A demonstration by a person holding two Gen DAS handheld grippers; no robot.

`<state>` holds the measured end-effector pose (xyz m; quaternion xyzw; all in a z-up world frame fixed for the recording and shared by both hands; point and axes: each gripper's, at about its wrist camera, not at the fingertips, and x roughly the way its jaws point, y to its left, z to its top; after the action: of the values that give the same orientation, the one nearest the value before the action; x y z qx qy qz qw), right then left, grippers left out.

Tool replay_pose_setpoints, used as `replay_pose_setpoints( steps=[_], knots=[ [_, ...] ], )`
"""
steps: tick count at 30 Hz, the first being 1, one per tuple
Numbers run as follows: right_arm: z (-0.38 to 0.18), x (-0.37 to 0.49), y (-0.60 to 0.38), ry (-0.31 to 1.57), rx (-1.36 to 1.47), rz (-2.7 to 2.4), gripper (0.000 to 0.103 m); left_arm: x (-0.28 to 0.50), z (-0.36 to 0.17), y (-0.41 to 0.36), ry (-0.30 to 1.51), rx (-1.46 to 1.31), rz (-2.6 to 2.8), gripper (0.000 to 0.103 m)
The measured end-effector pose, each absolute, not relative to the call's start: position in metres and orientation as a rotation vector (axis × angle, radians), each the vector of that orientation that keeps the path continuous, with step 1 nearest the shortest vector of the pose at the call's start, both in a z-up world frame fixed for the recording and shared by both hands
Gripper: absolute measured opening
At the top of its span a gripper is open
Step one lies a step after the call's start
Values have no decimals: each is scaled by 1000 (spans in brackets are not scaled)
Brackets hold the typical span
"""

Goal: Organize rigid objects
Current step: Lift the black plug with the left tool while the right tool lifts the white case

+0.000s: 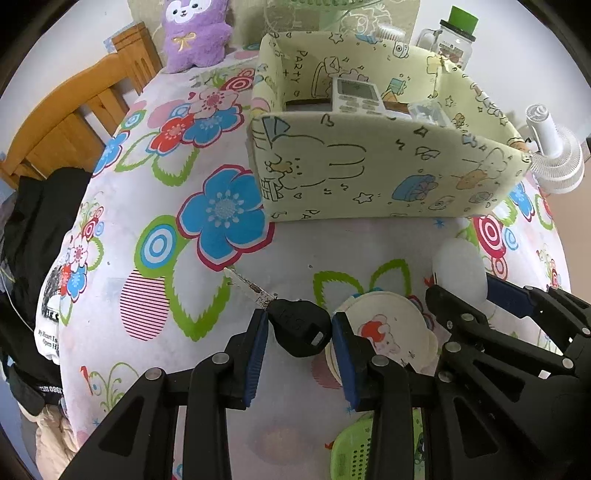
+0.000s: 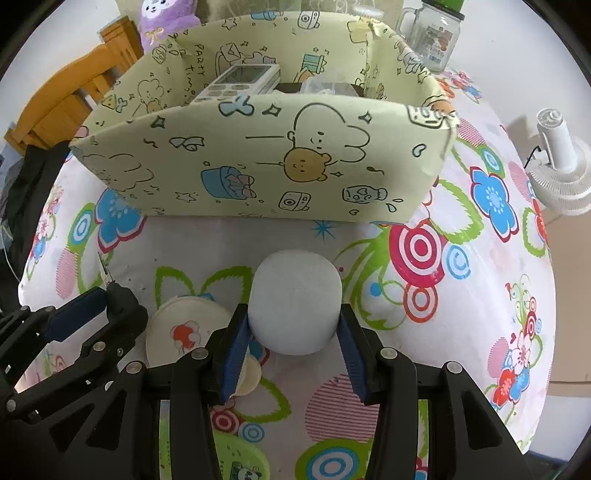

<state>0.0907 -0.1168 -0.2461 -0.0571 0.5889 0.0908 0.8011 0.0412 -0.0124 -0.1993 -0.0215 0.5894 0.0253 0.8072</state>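
Observation:
My left gripper (image 1: 300,326) is shut on the black head of a key (image 1: 301,326), whose metal blade sticks out to the upper left. My right gripper (image 2: 293,325) is shut on a white rounded cylinder (image 2: 295,299), also seen at the right of the left wrist view as a white cylinder (image 1: 458,269). Both hover just in front of a pale yellow cartoon-print fabric box (image 1: 369,173), (image 2: 258,166). Inside the box lie a white remote control (image 1: 356,96), (image 2: 240,83) and a clear plastic item. A round cream cartoon compact (image 1: 391,328), (image 2: 184,328) lies on the table between the grippers.
The table wears a flowered cloth (image 1: 221,214). A green plastic item (image 1: 354,446) lies near the front edge. A purple plush toy (image 1: 195,33), a glass jar with a green lid (image 1: 456,37), a small white fan (image 1: 554,155) and a wooden chair (image 1: 74,114) stand around.

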Motion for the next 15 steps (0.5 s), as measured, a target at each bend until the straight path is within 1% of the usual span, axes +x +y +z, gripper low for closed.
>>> replay_pose_setpoints(
  steps=[15],
  knots=[
    [-191, 55, -140, 1229, -94, 184, 50, 27, -169, -21, 1226, -41, 24, 36]
  ],
)
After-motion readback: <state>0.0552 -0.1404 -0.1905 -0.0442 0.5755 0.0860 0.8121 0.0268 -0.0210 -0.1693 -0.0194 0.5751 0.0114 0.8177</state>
